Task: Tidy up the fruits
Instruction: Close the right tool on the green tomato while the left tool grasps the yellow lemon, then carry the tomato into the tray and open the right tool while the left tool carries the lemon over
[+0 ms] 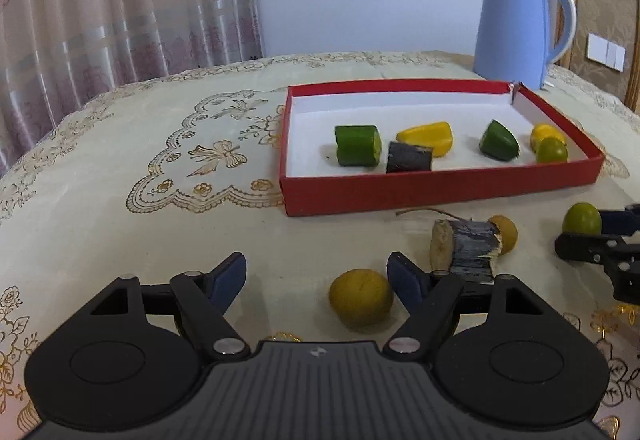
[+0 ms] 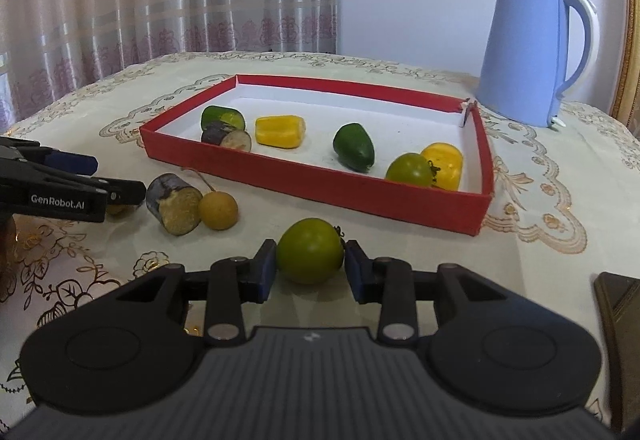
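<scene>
My right gripper (image 2: 310, 266) is shut on a round green fruit (image 2: 311, 256), both blue pads pressing its sides just above the tablecloth; the left wrist view shows that fruit (image 1: 582, 217) at far right. My left gripper (image 1: 318, 276) stands open low over the cloth. A yellow round fruit (image 1: 360, 298) lies between its fingers, close to the right pad and not squeezed. The red tray (image 1: 440, 187) (image 2: 320, 187) holds several green, yellow and dark fruit pieces. A dark sugarcane chunk (image 1: 468, 252) (image 2: 174, 203) and a small tan fruit (image 1: 506, 234) (image 2: 218, 209) lie in front of the tray.
A blue kettle (image 1: 516, 27) (image 2: 528, 55) stands behind the tray's far right corner. A dark object (image 2: 616, 300) sits at the right edge of the right wrist view. An embroidered cream cloth covers the table; curtains hang behind it.
</scene>
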